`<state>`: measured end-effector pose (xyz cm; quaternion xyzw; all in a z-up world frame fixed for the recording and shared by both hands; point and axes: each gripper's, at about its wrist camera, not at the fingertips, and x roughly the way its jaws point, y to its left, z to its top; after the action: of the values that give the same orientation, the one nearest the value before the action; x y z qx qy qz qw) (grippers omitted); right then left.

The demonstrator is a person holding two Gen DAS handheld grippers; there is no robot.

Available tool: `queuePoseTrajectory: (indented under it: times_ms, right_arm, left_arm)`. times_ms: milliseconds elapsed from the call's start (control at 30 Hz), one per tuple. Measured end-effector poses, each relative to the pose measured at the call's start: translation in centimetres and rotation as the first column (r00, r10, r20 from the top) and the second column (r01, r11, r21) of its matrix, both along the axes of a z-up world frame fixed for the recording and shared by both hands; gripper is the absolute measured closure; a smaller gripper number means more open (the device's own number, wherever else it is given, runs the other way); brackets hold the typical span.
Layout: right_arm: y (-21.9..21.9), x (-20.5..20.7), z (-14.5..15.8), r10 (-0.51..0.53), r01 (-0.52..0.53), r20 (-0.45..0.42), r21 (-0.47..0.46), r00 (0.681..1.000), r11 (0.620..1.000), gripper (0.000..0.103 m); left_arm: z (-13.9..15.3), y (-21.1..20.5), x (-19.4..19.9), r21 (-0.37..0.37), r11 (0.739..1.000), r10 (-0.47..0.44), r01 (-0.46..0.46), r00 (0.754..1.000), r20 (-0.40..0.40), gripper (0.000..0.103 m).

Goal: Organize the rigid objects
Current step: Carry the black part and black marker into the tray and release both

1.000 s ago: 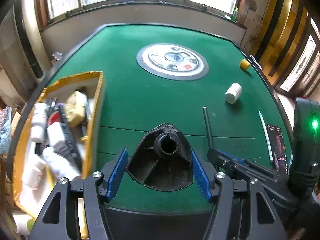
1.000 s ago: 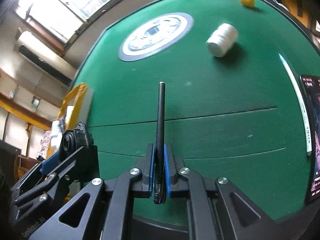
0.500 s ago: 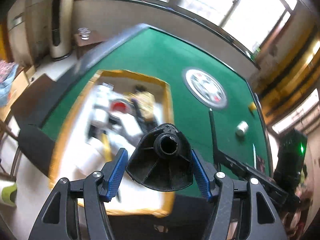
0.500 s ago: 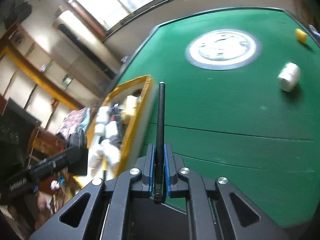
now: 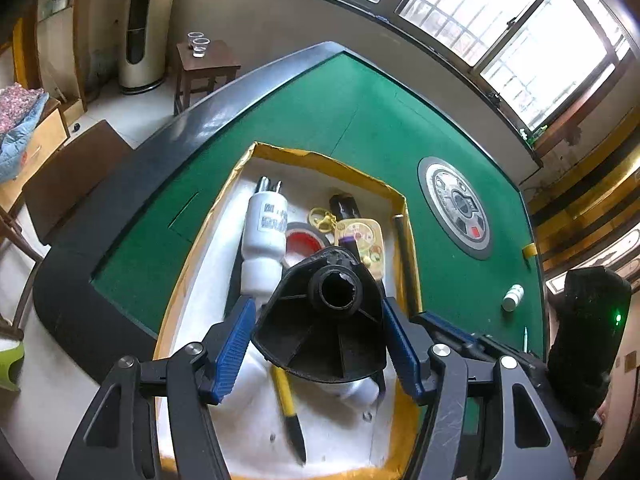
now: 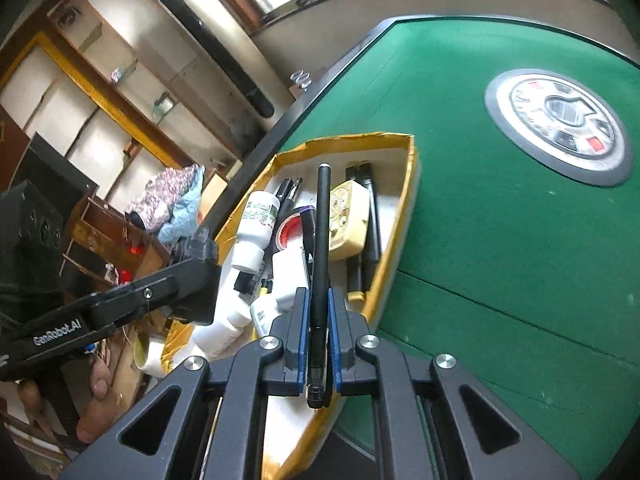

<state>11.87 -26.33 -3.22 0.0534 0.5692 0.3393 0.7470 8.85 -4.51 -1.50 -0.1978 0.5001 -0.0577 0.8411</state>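
Observation:
My left gripper [image 5: 320, 328] is shut on a black funnel-shaped plastic part [image 5: 328, 320] and holds it above the yellow-rimmed box [image 5: 320, 160]. The box holds white bottles [image 5: 264, 232], a yellow case [image 5: 362, 240], a red-centred tape roll [image 5: 302, 240] and a yellow pen [image 5: 288, 408]. My right gripper [image 6: 318, 332] is shut on a thin black rod [image 6: 322, 232] and holds it over the same box [image 6: 360, 138]. In the right wrist view the left gripper [image 6: 192, 280] hangs over the box's left side.
The green felt table [image 5: 340, 120] carries a round centre disc [image 5: 456, 208], a white bottle [image 5: 512, 298], a small yellow object [image 5: 529, 249] and a white pen [image 5: 525, 338] at the right. A stool with glasses [image 5: 200, 52] stands beyond the table's dark rim.
Both grippers have swung left from the open felt to above the box, each still holding its object. The box fills the middle of both views now.

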Motion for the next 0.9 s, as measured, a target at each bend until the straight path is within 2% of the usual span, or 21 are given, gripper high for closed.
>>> queuePoseTrajectory:
  times_ms: [167, 400, 633, 900]
  right_arm:
    - [2.0, 0.7, -1.2, 0.039, -0.038, 0.008, -0.072, 0.999, 0.997, 0.094]
    - [2.6, 1.0, -1.3, 0.097, -0.092, 0.036, -0.118, 0.995, 0.989, 0.094]
    - [3.8, 0.4, -1.7, 0.113, -0.102, 0.061, -0.159, 0.992, 0.982, 0.094]
    - [4.5, -0.2, -1.7, 0.121, -0.106, 0.070, -0.184, 0.990, 0.977, 0.094]
  left_arm:
    - [-0.8, -0.5, 2.6, 0.003, 1.000, -0.021, 0.021, 1.000, -0.012, 0.036]
    - [-2.1, -0.2, 5.1, 0.023, 1.000, -0.008, 0.010, 0.999, -0.046, 0.036]
    - [-1.8, -1.1, 6.5, 0.072, 0.997, -0.029, 0.032, 0.999, -0.043, 0.036]
    - [-2.0, -1.9, 10.5, 0.146, 0.987, -0.062, 0.071, 0.996, -0.064, 0.036]
